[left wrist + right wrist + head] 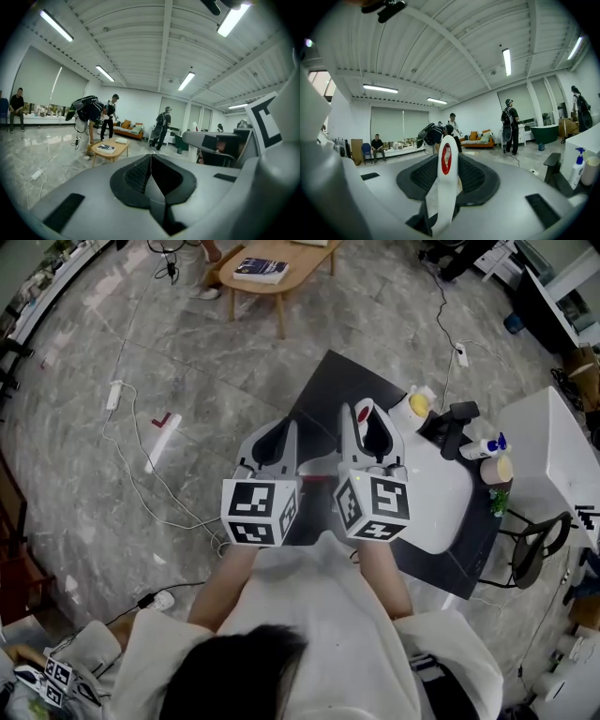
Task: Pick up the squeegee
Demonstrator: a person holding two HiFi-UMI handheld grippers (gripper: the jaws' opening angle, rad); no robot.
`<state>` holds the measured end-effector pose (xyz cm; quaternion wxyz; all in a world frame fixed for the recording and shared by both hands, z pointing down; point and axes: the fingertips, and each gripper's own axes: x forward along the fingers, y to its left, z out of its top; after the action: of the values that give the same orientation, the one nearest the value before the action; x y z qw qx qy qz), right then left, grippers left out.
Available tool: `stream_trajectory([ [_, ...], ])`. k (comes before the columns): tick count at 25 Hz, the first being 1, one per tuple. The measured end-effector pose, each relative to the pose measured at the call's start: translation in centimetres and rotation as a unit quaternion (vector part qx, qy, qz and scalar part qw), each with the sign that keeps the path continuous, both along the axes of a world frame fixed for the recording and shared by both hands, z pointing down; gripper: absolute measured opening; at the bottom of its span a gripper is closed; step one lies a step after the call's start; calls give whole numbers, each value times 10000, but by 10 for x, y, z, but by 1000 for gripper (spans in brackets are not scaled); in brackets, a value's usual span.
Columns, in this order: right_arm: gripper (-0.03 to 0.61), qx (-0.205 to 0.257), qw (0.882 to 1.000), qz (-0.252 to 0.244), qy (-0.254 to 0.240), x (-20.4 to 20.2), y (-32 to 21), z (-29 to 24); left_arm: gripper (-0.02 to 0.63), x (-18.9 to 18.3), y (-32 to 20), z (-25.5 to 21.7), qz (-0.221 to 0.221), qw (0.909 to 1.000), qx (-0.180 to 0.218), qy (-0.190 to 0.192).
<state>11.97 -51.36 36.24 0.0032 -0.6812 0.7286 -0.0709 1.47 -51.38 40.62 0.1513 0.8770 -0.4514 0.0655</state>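
The squeegee's white handle [443, 190], with a red oval near its tip, stands upright between the dark pads of my right gripper [446, 165], which is shut on it. In the head view the handle's tip [363, 412] pokes out past the right gripper [371, 432], held high over the white table. The squeegee's blade end is hidden under the grippers. My left gripper [151, 165] is shut with its pads together and nothing between them. It is raised just to the left of the right one, seen as the left gripper [275, 442] in the head view.
A white table [448, 505] stands on a dark mat [330, 381], with a spray bottle [485, 447], a yellow-capped bottle [418, 404] and a black device [458, 424] at its far edge. A wooden coffee table [274, 268], floor cables, a stool [537, 542] and several people [161, 126] are around.
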Motion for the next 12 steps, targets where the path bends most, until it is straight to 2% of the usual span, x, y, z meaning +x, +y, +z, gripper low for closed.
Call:
stream_trajectory([
  [6,143,941,9943,190,453,-3,26,-57,26,3,10,-34,127,9989,378,230],
  [12,143,1461,9871,255,605,-6,49,-92,26,8,21,-62,230,9966,690,375],
])
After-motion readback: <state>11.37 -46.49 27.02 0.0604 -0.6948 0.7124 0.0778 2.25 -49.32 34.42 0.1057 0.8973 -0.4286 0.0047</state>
